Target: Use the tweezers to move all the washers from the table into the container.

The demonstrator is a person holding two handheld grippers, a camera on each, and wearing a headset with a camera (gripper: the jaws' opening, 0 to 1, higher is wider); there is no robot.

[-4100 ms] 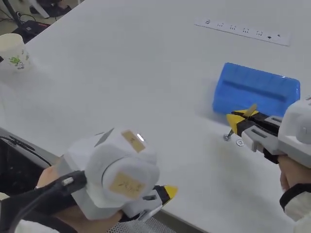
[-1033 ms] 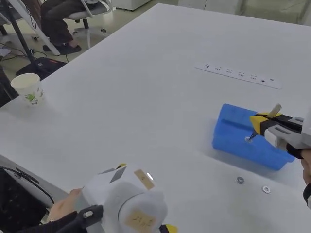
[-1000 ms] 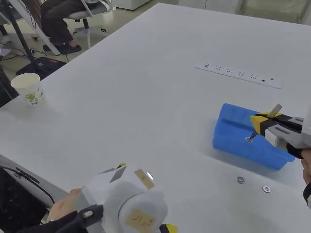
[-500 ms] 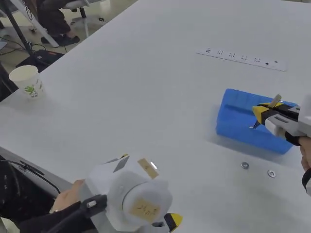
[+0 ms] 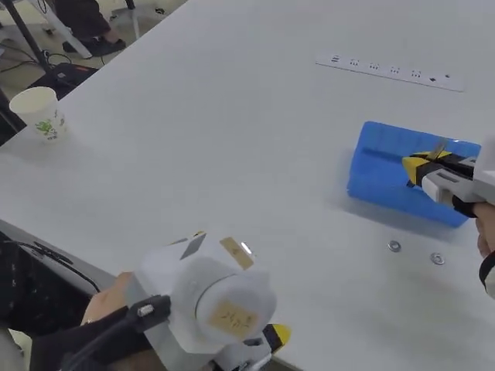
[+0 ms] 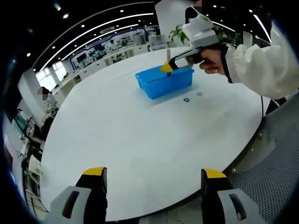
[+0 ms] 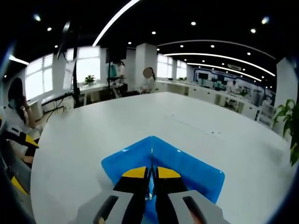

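A blue container [image 5: 387, 166] stands on the white table [image 5: 216, 139]. Over its right part hovers my right gripper [image 5: 414, 167], shut on slim metal tweezers [image 5: 438, 148]. In the right gripper view the tweezers [image 7: 151, 158] run out between the closed jaws of the right gripper [image 7: 151, 172] over the container [image 7: 187, 170]. I cannot tell if their tips hold anything. Two washers [image 5: 394, 246] [image 5: 438, 259] lie on the table in front of the container. My left gripper [image 6: 153, 179] is open and holds nothing, near the table's front edge, far from the container [image 6: 163, 83].
A paper cup [image 5: 42, 113] stands at the far left of the table. A white power strip [image 5: 390, 69] lies behind the container. Chairs and cables are on the floor beyond the left edge. Bare tabletop stretches between the two grippers.
The right gripper has lifted a little and the tweezers' tips have drawn back over the container. The washer seen at the tips a second ago is out of sight. Left gripper unmoved.
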